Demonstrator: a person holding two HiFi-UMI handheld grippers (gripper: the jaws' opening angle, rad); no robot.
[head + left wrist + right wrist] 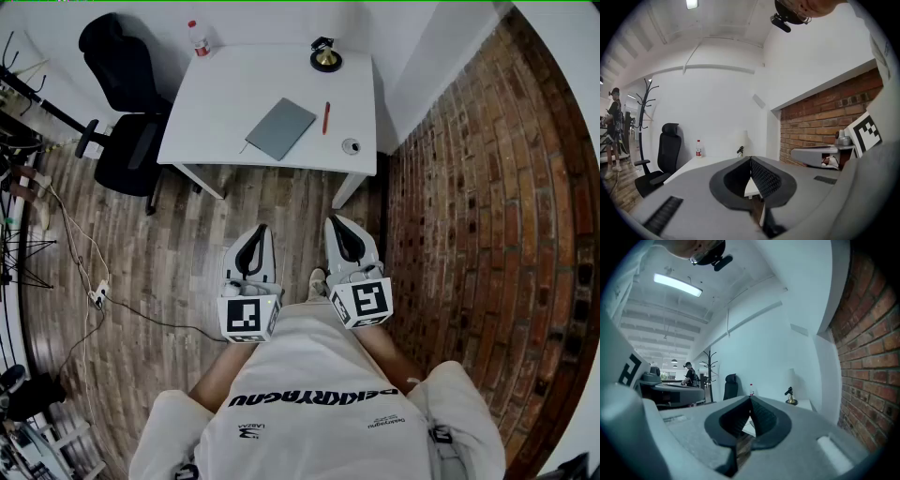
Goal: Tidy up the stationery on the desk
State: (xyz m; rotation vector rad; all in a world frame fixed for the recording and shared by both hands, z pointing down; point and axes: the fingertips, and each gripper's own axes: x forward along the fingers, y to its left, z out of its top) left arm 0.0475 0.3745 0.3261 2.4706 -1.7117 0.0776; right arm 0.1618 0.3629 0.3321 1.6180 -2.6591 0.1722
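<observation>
On the white desk (pixel 225 103) lie a grey notebook (pixel 280 128), a red pen (pixel 326 117) to its right and a small round item (pixel 351 146) near the front right corner. My left gripper (pixel 259 232) and right gripper (pixel 337 225) are held side by side above the wooden floor, well short of the desk, both shut with nothing between the jaws. In the left gripper view the jaws (pixel 750 160) meet at their tips; in the right gripper view (pixel 750 400) they do the same.
A black and gold object (pixel 325 58) stands at the desk's back edge, a bottle (pixel 198 37) at its back left. A black office chair (pixel 127 112) is left of the desk. A brick wall (pixel 478 206) runs along the right. Cables (pixel 94 291) lie on the floor at left.
</observation>
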